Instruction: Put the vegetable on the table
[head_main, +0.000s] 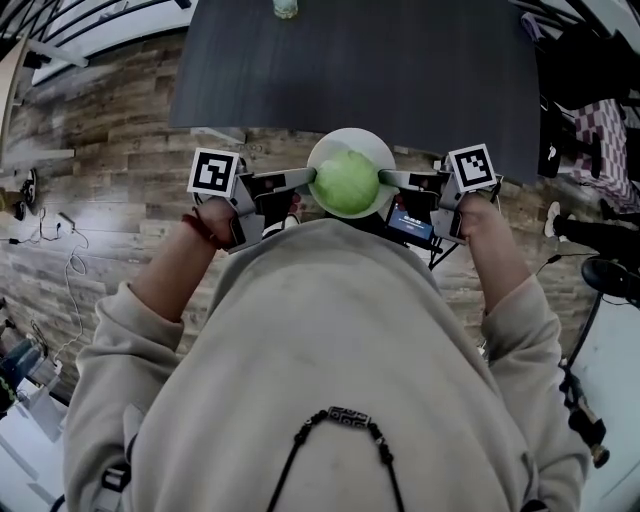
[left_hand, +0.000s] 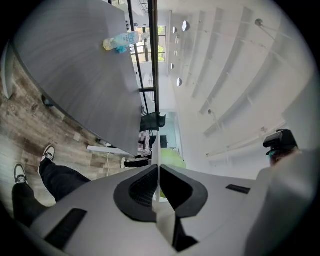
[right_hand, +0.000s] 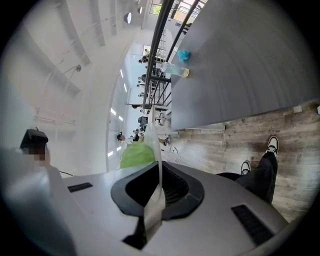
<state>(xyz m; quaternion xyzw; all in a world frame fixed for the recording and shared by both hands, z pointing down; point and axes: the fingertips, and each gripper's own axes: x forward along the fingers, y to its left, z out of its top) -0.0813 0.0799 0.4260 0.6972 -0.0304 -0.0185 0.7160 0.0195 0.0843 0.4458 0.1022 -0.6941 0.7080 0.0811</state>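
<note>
The left hand-held gripper (head_main: 308, 178) is clenched on the thin rim of a white plate (head_main: 350, 138). The right hand-held gripper (head_main: 386, 178) is clamped on the opposite rim, so the plate hangs between the two in front of the person's chest. The vegetable (head_main: 347, 184), a round pale-green head (a cabbage, by the look of it), sits on the plate, between the two sets of jaws and just beyond their tips. In each gripper view the plate's edge runs as a white sliver straight through the closed jaws, with the green bulk just past it. The dark grey worktop (head_main: 400, 70) lies ahead of both hand-held grippers, apart from the plate, above a wooden floor (head_main: 110, 150). A clear bottle (head_main: 285, 8) lies at its far side.
</note>
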